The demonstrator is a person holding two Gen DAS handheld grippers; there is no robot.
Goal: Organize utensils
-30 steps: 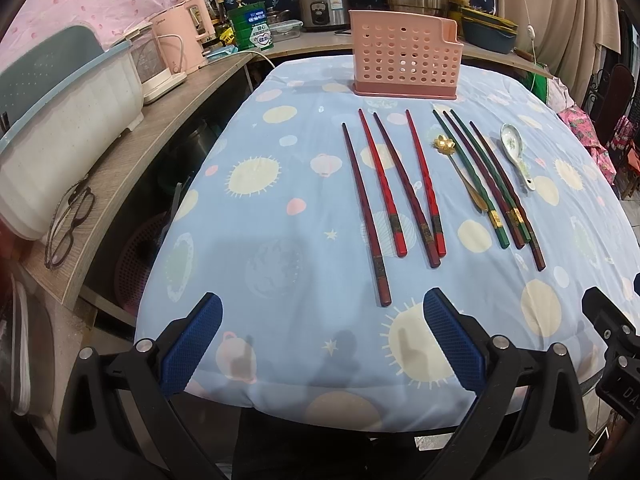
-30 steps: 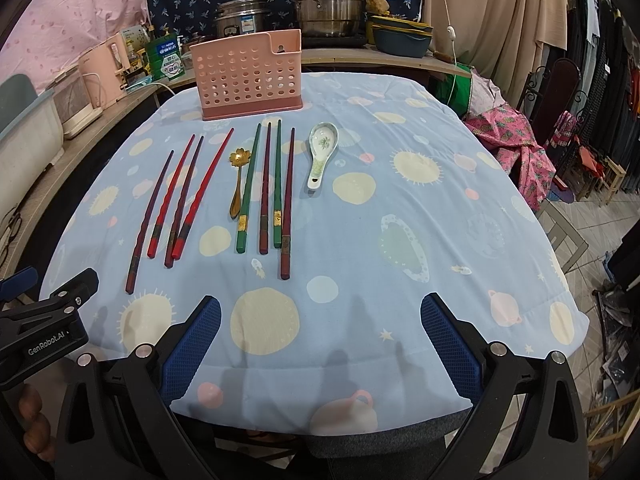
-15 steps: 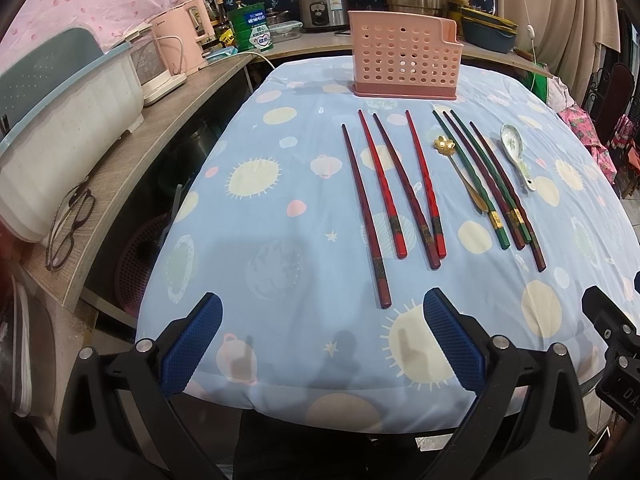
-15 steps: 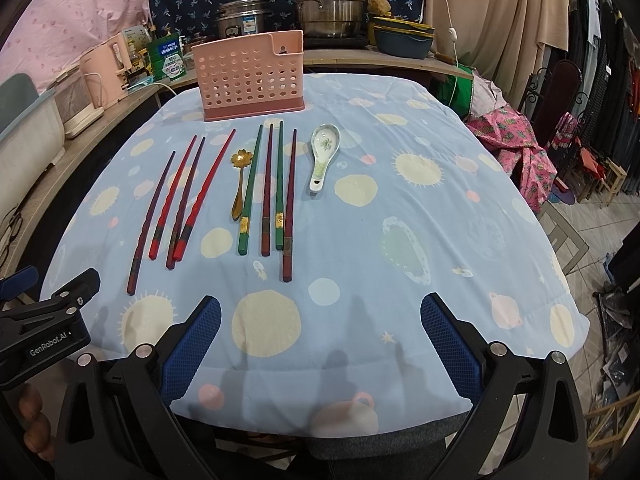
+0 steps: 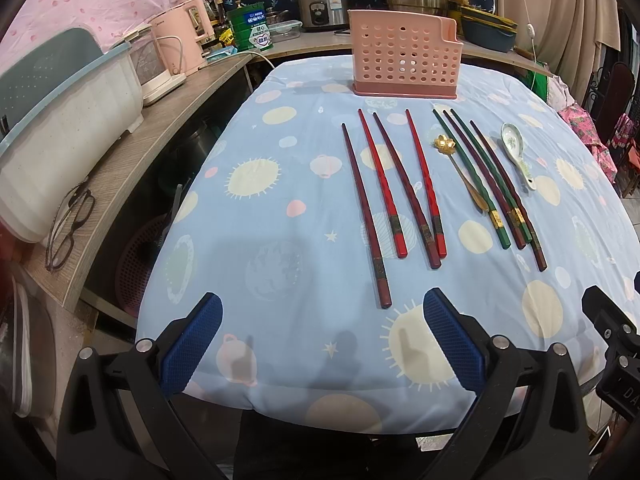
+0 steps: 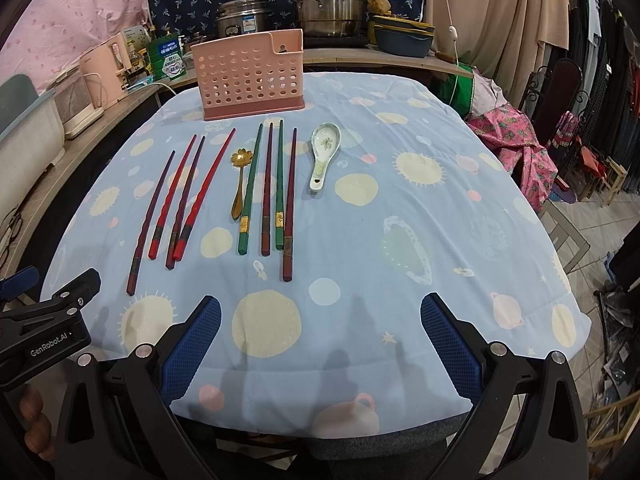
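Note:
A pink perforated utensil holder stands upright at the far side of the table. In front of it lie several red and dark red chopsticks, several green and dark chopsticks, a gold flower-shaped spoon and a white ceramic spoon. My left gripper is open and empty over the near table edge, short of the red chopsticks. My right gripper is open and empty over the near edge.
The table has a blue cloth with suns and planets. A wooden counter on the left holds a white tub, glasses and a pink kettle. Pots stand behind the holder. Chairs and clothes are on the right.

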